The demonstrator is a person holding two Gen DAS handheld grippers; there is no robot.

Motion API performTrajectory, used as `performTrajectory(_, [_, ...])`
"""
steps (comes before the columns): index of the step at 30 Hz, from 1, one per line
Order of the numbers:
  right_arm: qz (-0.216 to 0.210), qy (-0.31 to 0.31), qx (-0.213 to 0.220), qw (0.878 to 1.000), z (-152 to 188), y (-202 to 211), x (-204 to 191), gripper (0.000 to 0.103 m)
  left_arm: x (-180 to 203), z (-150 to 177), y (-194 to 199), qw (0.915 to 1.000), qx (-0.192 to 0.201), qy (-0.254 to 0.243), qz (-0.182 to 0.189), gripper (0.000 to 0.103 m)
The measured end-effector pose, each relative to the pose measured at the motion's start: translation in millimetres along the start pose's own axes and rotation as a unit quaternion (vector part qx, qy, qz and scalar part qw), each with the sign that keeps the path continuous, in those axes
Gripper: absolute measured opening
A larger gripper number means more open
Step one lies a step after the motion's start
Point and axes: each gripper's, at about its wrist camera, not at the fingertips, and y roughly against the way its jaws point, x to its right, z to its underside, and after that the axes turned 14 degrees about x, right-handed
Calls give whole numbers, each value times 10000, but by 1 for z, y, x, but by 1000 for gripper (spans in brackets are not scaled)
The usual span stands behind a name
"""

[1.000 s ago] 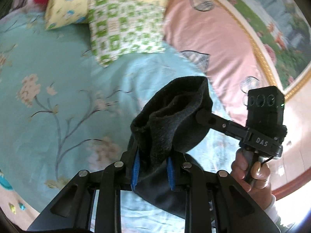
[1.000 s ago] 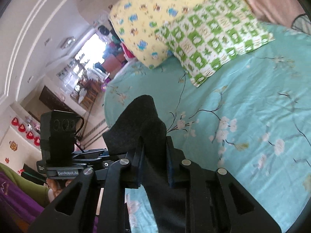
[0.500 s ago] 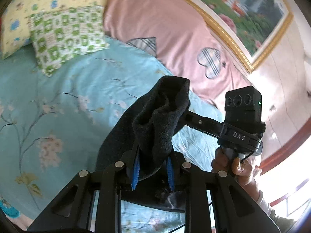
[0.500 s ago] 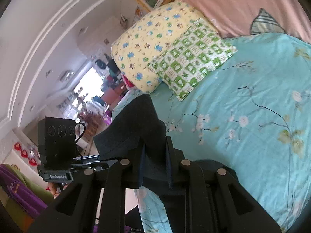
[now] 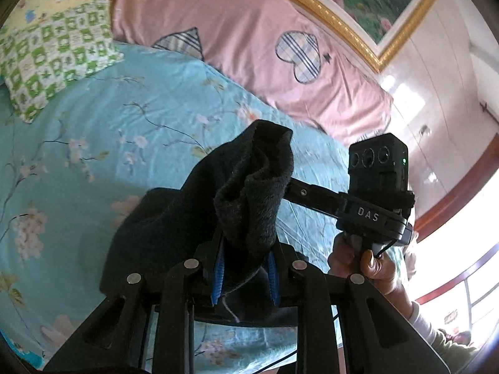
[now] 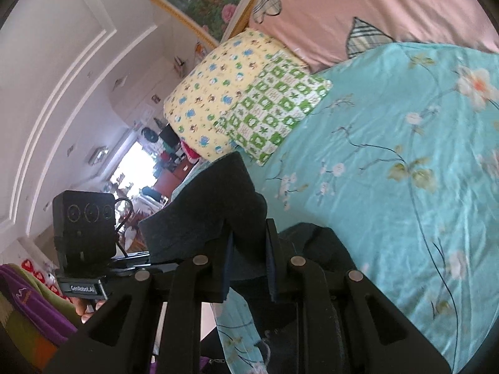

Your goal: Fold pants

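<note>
One pair of dark pants [image 5: 249, 193], two hand-held grippers clamping it, left [image 5: 244, 275], right [image 6: 248, 265], two pillows [image 6: 249, 106]

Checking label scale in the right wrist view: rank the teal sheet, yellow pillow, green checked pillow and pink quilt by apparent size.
1. Teal sheet, by far the largest.
2. Pink quilt, cropped by the frame edge.
3. Yellow pillow.
4. Green checked pillow, partly overlapping the yellow one; these two look close, and both lie farther off than the sheet, so true sizes stay unsure.
</note>
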Motion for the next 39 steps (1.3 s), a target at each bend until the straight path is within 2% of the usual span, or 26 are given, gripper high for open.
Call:
performTrajectory(6, [124, -154, 155, 9997, 13, 22, 21, 20, 20, 18, -21, 9992, -263, -316, 10, 23])
performTrajectory(16, [279, -427, 315, 9982, 36, 50, 48, 20, 36, 45, -47, 9962, -657, -555, 101, 23])
performTrajectory(34, [509, -619, 505, 9955, 65, 81, 56, 20, 54, 78, -62, 9906, -886, -1033, 145, 23])
performTrajectory(39, [699, -607, 477, 9946, 73, 88, 55, 20, 58, 90, -66, 9879, -943, -1223, 128, 23])
